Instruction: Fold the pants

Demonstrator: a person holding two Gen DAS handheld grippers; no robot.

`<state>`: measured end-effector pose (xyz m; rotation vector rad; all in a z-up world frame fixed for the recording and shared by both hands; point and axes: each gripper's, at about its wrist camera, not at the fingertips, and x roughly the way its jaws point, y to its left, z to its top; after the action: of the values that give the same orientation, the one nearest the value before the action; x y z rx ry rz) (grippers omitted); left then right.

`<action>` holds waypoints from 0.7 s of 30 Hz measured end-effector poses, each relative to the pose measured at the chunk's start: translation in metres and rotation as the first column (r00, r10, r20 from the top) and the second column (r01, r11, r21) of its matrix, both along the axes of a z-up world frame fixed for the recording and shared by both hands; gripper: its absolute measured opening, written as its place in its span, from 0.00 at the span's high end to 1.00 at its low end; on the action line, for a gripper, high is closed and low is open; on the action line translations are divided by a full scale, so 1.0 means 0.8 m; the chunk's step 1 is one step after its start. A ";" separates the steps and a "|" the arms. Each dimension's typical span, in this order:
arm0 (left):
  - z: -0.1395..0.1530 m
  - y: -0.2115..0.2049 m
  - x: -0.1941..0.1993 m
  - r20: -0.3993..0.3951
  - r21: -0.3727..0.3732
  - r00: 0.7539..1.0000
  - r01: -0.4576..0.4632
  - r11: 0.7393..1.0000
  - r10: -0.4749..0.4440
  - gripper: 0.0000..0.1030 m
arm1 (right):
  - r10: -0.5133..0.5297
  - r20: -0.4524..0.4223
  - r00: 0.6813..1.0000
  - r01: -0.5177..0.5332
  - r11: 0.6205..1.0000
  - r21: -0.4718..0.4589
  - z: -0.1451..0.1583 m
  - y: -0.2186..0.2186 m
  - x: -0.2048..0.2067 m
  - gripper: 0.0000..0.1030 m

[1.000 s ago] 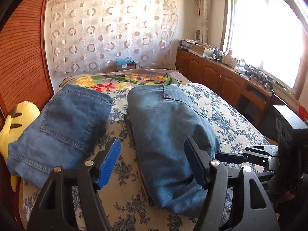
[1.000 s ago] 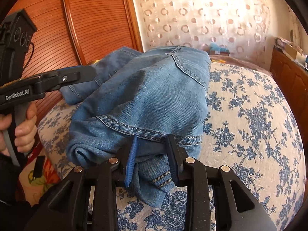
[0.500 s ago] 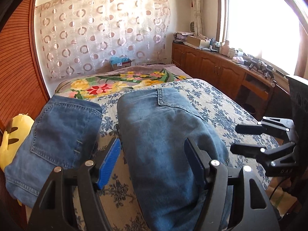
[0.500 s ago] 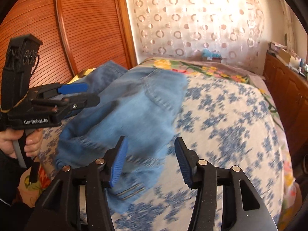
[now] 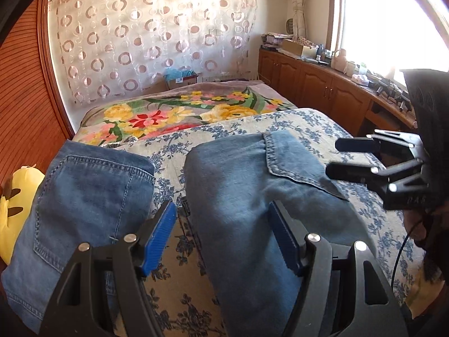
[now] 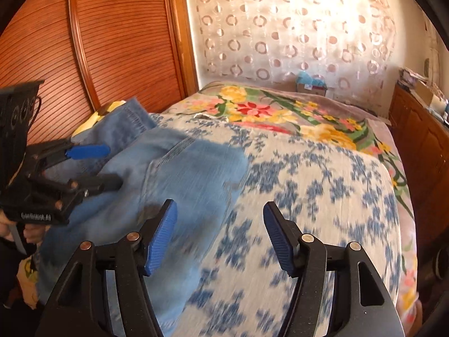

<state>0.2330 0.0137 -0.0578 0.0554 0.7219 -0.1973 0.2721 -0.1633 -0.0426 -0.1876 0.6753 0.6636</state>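
Folded jeans [image 5: 252, 196] lay flat on the blue-floral bedspread [image 6: 322, 196], mid-bed toward the near edge. Second folded pair [image 5: 84, 210] sat beside them at the bed's left edge, touching a yellow plush toy [image 5: 16, 205] by the wooden wardrobe [image 6: 112, 42]. Left gripper [image 5: 224, 233] was released, jaws wide, hovering over the jeans with nothing pinched. Right gripper [image 6: 219, 236] was opening, jaws clear of the denim, nothing between them, over bare bedspread just right of the jeans. Right view was motion-blurred.
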 end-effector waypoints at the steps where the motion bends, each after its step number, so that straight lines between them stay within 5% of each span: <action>1: -0.003 0.002 0.004 -0.005 0.001 1.000 -0.005 1.000 0.005 0.34 | 0.006 -0.009 1.000 -0.005 1.000 0.004 0.000 0.002 0.010 0.36; 10: -0.034 0.013 0.026 -0.043 0.015 0.999 0.011 1.000 -0.010 0.31 | 0.050 -0.120 0.991 -0.049 0.999 0.017 -0.026 0.023 0.071 0.36; 21: -0.031 0.023 0.035 -0.024 -0.021 0.999 0.028 0.999 -0.029 0.31 | 0.072 -0.229 0.971 -0.059 0.996 0.060 -0.054 0.027 0.085 0.35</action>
<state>0.2609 0.0321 -0.0827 0.0436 0.7437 -0.2331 0.3400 -0.1414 -0.0855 -0.0841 0.8768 0.7733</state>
